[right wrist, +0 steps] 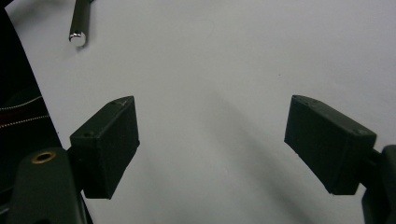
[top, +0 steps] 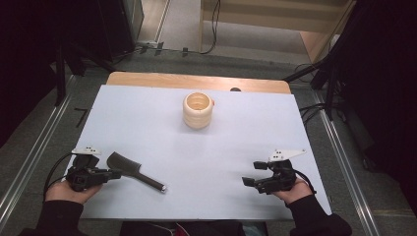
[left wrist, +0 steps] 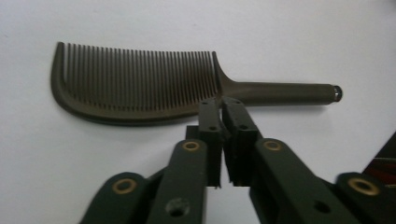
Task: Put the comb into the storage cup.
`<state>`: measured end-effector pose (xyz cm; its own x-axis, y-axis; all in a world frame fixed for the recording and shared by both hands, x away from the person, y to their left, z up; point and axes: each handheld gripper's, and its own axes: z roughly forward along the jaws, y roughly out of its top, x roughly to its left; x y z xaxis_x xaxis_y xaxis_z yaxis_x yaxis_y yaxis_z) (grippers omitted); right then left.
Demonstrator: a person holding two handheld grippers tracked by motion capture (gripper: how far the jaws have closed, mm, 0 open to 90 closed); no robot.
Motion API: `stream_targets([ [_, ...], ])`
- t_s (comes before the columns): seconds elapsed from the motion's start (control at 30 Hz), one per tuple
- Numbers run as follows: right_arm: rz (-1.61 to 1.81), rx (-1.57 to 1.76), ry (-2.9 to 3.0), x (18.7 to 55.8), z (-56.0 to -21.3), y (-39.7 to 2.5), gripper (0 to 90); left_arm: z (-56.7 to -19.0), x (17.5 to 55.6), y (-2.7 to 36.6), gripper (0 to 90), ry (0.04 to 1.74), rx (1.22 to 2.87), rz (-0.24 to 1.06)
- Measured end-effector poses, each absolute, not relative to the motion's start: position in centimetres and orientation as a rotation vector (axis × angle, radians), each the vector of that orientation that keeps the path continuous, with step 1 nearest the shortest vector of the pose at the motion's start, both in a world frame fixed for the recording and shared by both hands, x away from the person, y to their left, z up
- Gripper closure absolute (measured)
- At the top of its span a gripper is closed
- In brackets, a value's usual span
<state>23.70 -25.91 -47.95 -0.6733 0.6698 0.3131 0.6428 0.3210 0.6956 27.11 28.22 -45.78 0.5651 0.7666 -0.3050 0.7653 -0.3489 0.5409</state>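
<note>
Comb lies flat on the worktop, long axis crosswise just ahead of the closed, empty left fingers; right fingers wide open, far.

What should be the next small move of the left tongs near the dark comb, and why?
Probably open the left tongs and ease forward. Their jaws are pressed together at the spine of the dark brown plastic comb, which lies flat on the white table, so they are not yet around it.
</note>
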Motion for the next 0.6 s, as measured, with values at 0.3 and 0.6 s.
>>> stream_targets([
  [0.3,1.312,1.249,2.529,23.7,-48.0,-25.9,15.7,-47.0,27.4,28.5,90.0,1.233,2.168,-0.022],
  [0.6,1.308,1.245,2.531,23.7,-48.0,-25.8,15.7,-47.6,27.9,28.0,90.0,1.238,2.208,-0.001],
])
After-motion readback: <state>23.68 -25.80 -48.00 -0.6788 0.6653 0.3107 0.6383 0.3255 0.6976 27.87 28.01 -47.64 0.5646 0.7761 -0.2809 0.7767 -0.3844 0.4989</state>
